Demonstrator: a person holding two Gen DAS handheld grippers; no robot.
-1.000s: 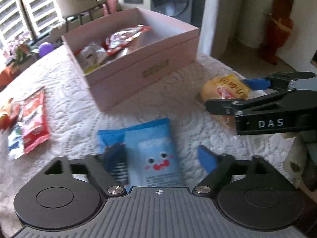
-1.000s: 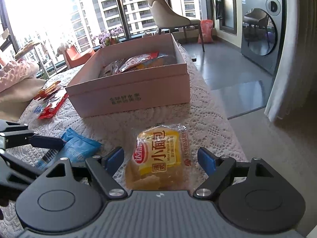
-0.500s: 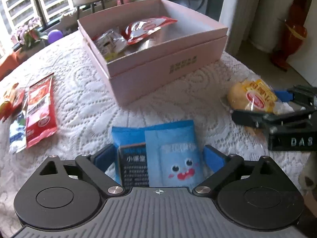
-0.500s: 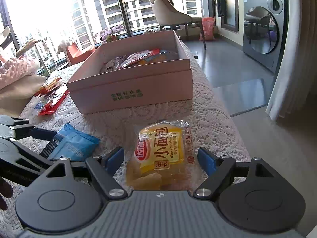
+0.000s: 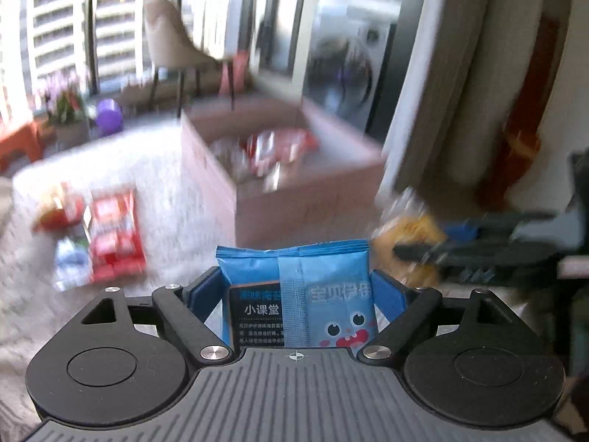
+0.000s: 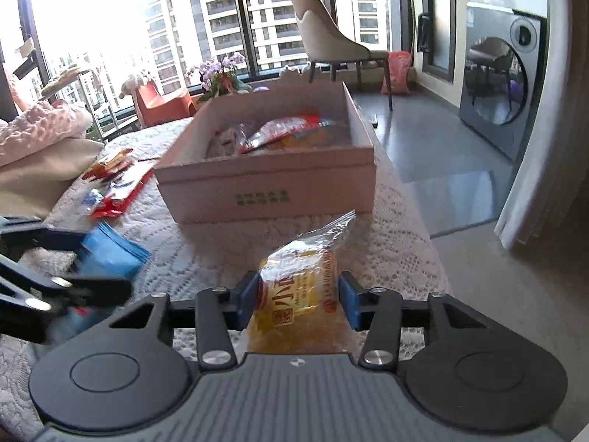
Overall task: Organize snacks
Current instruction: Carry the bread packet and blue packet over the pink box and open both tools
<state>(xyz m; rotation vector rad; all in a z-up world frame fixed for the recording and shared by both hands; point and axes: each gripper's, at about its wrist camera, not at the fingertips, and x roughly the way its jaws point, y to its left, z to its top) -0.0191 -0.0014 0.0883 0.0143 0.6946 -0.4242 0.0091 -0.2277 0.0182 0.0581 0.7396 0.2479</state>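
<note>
My left gripper (image 5: 296, 291) is shut on a blue snack packet (image 5: 305, 287) with a cartoon face and holds it lifted above the lace tablecloth; it also shows blurred in the right wrist view (image 6: 110, 254). My right gripper (image 6: 298, 302) is shut on a yellow bread packet (image 6: 298, 294), raised off the table; the packet also shows in the left wrist view (image 5: 408, 235). The open pink box (image 6: 265, 184) stands ahead of both grippers with several snacks inside; it shows blurred in the left wrist view (image 5: 294, 191).
Red snack packets (image 5: 114, 235) and other small packets (image 6: 110, 180) lie on the tablecloth left of the box. The table edge drops to the floor on the right (image 6: 423, 221). A pink cushion (image 6: 40, 129) lies far left. A chair (image 6: 331, 44) stands behind.
Both grippers closed on their packets and lifted them off the table. The left view has tilted up and is blurred with motion.
</note>
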